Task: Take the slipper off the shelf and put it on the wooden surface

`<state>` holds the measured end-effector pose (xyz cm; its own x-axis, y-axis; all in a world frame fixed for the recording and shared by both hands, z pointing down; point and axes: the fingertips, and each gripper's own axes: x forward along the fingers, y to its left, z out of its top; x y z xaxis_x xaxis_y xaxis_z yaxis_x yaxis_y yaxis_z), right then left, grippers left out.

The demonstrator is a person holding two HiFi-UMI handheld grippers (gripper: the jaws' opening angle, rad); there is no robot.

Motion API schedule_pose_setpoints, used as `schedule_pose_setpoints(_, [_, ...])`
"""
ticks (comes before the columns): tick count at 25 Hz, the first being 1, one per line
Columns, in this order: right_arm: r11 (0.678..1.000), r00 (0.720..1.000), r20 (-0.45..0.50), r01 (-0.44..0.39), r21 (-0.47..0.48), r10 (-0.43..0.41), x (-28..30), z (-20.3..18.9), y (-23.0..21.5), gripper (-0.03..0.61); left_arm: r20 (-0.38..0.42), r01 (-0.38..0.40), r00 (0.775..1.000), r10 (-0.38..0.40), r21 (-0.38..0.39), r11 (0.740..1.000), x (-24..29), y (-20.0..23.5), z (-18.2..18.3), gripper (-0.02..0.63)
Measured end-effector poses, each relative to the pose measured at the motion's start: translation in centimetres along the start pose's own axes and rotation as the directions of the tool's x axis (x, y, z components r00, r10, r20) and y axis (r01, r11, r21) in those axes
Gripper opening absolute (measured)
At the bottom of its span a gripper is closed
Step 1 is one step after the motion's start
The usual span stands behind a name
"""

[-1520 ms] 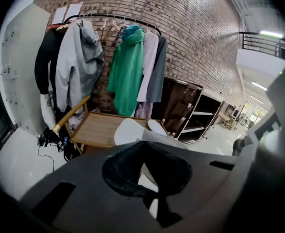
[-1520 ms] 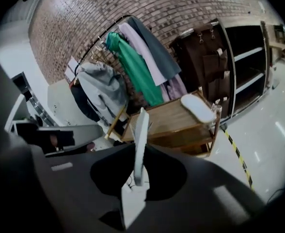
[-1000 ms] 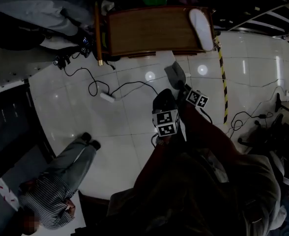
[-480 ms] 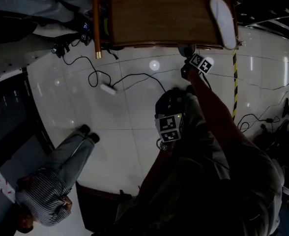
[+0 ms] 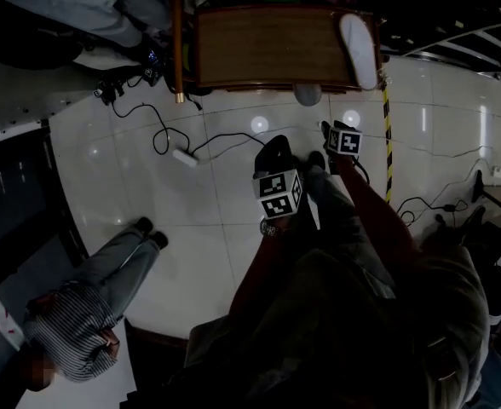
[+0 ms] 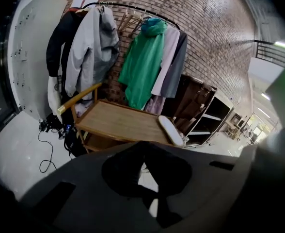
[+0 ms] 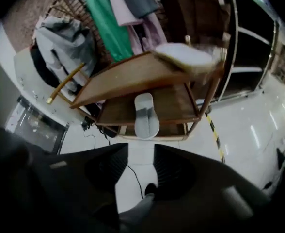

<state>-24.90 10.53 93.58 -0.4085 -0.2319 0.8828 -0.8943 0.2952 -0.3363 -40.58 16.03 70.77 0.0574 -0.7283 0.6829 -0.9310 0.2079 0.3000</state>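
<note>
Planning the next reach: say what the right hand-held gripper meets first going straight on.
Probably the grey slipper on the lower shelf, depth unclear. The right hand-held gripper has just been opening its jaws, nothing between them.

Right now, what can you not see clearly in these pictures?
- Lower slipper: the head view shows only its end; the wooden top hides the rest.
- Upper slipper: blurred in the right gripper view.
- Lower shelf: in the left gripper view, mostly behind the left gripper.

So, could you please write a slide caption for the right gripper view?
Right gripper, jaws just opening and empty, faces a grey slipper on the lower shelf.
</note>
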Motion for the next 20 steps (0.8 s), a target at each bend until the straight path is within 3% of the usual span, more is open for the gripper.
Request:
schedule_pose_setpoints(2, [0.996,1.000,0.007,-0.002,-0.088,0.002,-6.2,1.4,2.1,0.014,-0.019,0.033,0.999,-0.033,0.001,0.999,-0.5,-1.6,1.6,0.005])
schedule_pose_setpoints(3, [0.992,0.999,0.026,-0.023,-0.121,0.026,-9.1,2.7,3.6,0.002,-0.031,0.050,0.998,-0.050,0.006,0.999,-0.7,-2.4,2.3,0.005])
schedule_pose_setpoints(6, [0.977,0.988,0.101,-0.097,-0.189,0.118,-16.1,6.2,8.1,0.002,-0.058,0.087,0.995,-0.085,0.043,0.995,-1.7,-4.7,3.9,0.005])
schedule_pose_setpoints(10, [0.959,0.972,0.182,-0.100,-0.264,0.151,-23.0,8.9,11.2,0.002,-0.071,0.106,0.993,-0.098,0.109,0.988,-3.3,-7.5,4.7,0.005])
schedule_pose_setpoints(20, [0.952,0.951,0.258,-0.091,-0.291,0.170,-29.1,5.7,14.8,0.020,-0.016,0.162,0.987,-0.162,0.192,0.968,-8.3,-11.5,4.5,0.005])
